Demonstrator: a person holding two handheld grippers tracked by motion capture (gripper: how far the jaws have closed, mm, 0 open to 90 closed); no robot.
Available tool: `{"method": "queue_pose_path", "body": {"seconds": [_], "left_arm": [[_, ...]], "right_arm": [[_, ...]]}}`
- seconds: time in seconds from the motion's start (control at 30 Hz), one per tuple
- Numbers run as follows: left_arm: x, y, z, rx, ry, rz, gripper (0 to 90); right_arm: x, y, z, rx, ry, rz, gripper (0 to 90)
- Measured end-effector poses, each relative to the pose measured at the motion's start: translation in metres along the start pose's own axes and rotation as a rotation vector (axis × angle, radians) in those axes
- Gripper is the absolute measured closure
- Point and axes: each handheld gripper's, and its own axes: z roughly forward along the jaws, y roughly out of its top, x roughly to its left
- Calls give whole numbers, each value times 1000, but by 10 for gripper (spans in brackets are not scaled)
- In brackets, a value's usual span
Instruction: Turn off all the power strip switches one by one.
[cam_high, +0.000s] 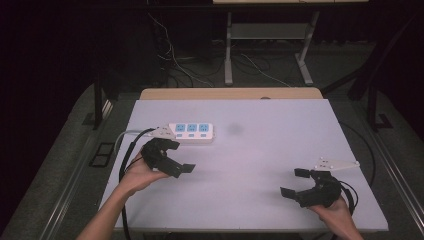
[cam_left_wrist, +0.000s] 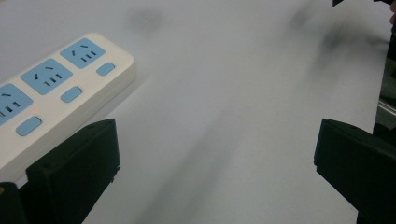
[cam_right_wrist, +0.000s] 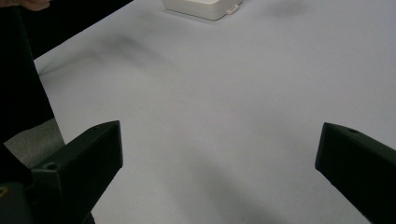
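Both forearms enter from the near edge of a pale grey table (cam_high: 260, 150) in a dark room with cables on the floor behind. No writing is legible. Left gripper (cam_high: 181, 157) hovers with jaws wide, just beside a white power strip (cam_high: 192, 133) with blue sockets. Right gripper (cam_high: 294, 182), jaws also wide and empty, sits well apart from it.

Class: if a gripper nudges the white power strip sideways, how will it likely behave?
The power strip looks like rigid plastic lying flat, so it would probably slide, not tip or roll. The table looks smooth, so little drag is likely.
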Motion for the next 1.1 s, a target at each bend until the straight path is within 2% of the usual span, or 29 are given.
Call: {"method": "queue_pose_path", "body": {"seconds": [0.43, 0.73, 1.1], "left_arm": [[20, 11, 1, 39, 34, -3, 0], [36, 14, 1, 38, 48, -20, 0], [57, 24, -3, 51, 84, -42, 17]], "right_arm": [[0, 0, 0, -3, -4, 0, 6], [1, 0, 0, 0, -6, -3, 6], [0, 1, 0, -3, -8, -3, 6]]}}
